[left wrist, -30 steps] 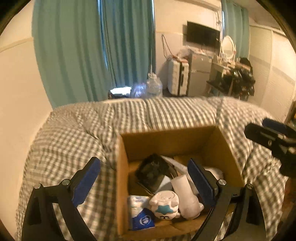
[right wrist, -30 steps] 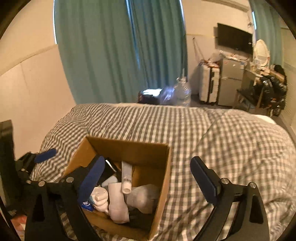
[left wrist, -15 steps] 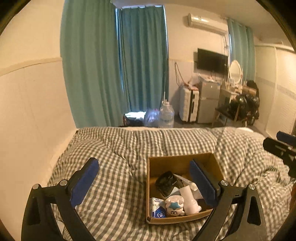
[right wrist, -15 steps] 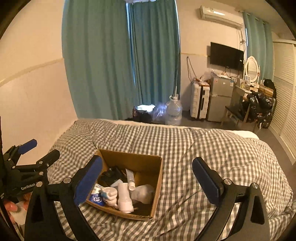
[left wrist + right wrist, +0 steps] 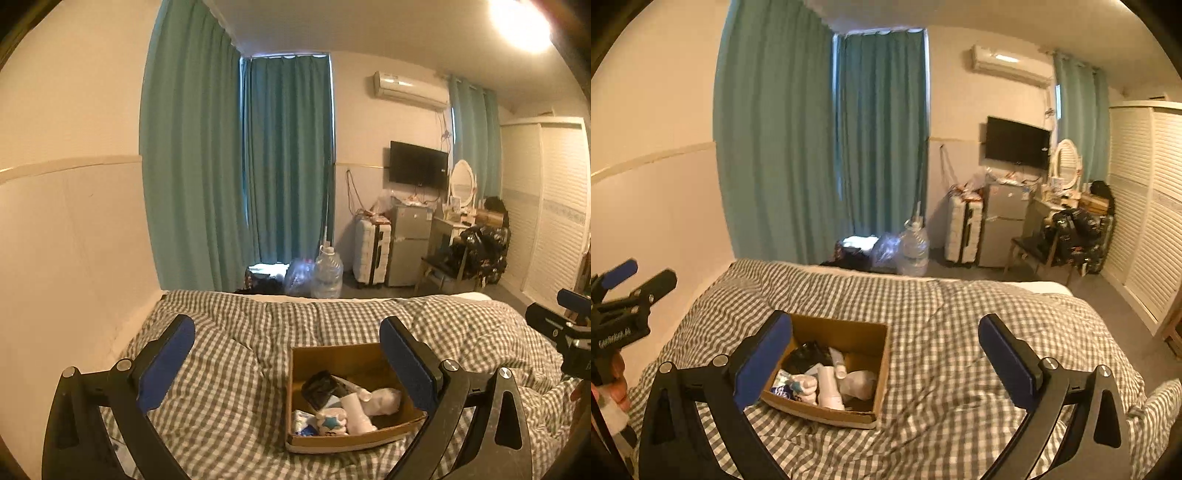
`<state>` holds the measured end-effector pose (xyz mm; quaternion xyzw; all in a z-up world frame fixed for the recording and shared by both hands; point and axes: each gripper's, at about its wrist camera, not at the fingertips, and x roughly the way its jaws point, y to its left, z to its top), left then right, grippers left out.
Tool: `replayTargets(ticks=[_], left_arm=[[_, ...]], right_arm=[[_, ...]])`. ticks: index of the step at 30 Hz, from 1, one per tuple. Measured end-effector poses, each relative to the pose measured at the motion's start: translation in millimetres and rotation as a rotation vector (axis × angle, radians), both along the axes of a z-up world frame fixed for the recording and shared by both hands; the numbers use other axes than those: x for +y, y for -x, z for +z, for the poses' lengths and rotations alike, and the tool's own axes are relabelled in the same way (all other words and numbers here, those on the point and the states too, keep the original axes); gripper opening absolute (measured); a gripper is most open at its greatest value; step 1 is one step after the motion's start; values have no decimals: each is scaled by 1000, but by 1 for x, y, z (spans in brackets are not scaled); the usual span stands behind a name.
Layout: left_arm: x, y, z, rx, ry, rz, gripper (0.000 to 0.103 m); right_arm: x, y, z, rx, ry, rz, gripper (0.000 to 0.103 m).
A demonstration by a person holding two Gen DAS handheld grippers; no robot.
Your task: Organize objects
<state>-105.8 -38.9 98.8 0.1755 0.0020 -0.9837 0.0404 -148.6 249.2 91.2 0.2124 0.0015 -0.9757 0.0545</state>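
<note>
An open cardboard box sits on the checked bedspread; it also shows in the right wrist view. Inside lie a black pouch, a white tube, a white toy with a blue star, a blue-and-white packet and a crumpled white item. My left gripper is open and empty, held well above and behind the box. My right gripper is open and empty, also high above the bed, to the right of the box.
A wall runs along the bed's left side. Beyond the bed stand teal curtains, a large water bottle, a suitcase, a small fridge, a cluttered chair and a louvred wardrobe.
Both grippers have pulled up and back from the box, which now looks much smaller. The jaws stay open and empty. The box and its contents have not moved.
</note>
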Motion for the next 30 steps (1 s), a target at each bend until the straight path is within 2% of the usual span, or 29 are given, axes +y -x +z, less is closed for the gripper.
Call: replayTargets(ticks=[3,8,13,16,18,23,25,30], left_arm=[[7,-13,-4,17,-5,-19,103],[14,-33,-26,48,-29,-6,103],[11,-39,-52,56,-37,51,103],[7,-42,-71,37,-84,52,103],[7,-45,-80,27,-89,45,103],[11,-51,-92,11,-24,35,103],[11,-53,-93,4,-20,36,103],[2,-53,-97,-16,-60,40,103]], right_arm=[[7,-15,-4,16,41,12,102],[12,-38,-24,108,42,-29,102],[18,-41,-57,77,30,-29,102],[20,-45,-77,70,48,1,102],[16,-48,-90,73,14,1,102],[-6,-52,-120,71,-120,9,102],[-15,-53,-128,67,-155,16,102],[-26,-50,-136,35,-165,39,102]])
